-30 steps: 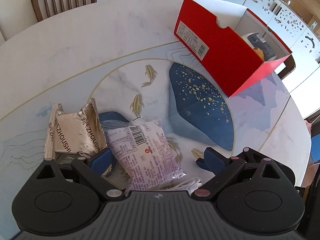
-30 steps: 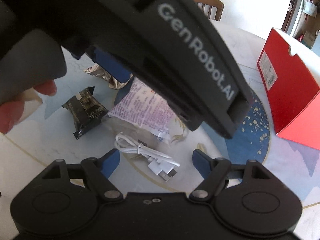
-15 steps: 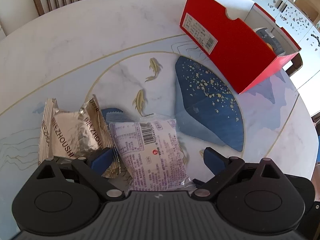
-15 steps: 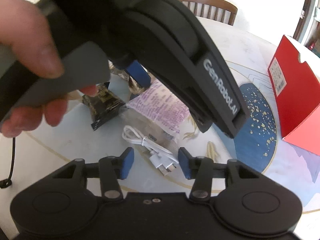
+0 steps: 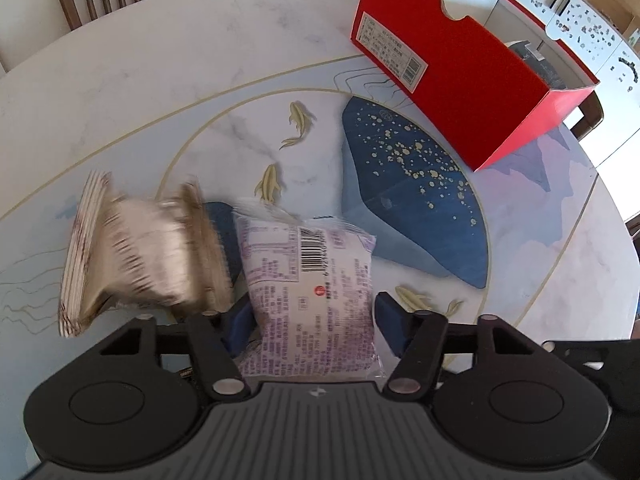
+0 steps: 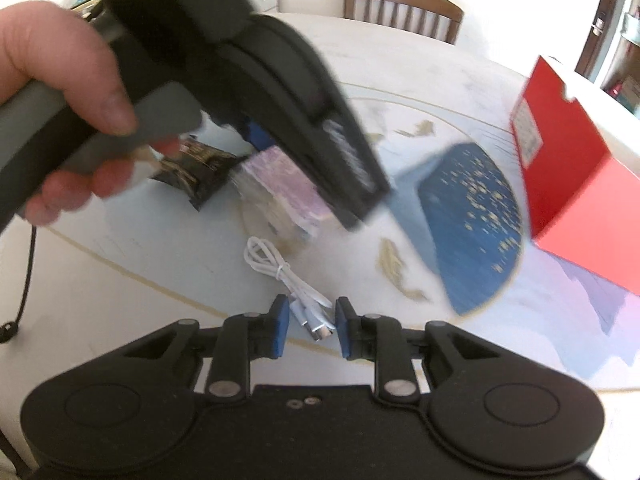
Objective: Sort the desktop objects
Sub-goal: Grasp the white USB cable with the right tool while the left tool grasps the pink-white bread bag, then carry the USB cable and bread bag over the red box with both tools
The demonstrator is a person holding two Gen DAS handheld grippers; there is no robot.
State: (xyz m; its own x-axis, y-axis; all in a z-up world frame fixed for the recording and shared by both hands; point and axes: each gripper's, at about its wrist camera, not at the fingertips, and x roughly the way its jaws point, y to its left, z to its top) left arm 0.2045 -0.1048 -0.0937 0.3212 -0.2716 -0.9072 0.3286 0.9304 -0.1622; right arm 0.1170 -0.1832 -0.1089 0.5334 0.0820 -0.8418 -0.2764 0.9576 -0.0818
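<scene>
The left wrist view shows the left gripper (image 5: 310, 326) pointing steeply down, its jaws just closed in from wide onto a pale purple snack packet (image 5: 310, 284); the blue pads sit against the two long sides of the packet, so it looks gripped. Just to the left of it lies a golden foil packet (image 5: 140, 252), blurred, and touching the purple one. Further out, a red cardboard box (image 5: 460, 84) stands open on the far right part of the round marble table (image 5: 160, 80), well apart from the packets. In the right wrist view, the right gripper (image 6: 308, 330) has also just been closing, and its jaws are now narrow around the plug end of a white cable (image 6: 288, 272); I cannot tell if the pads really press on it. Beyond the cable a hand (image 6: 60, 92) holds the handle of the left gripper, and a black packet (image 6: 196, 172) lies near it on the table.
</scene>
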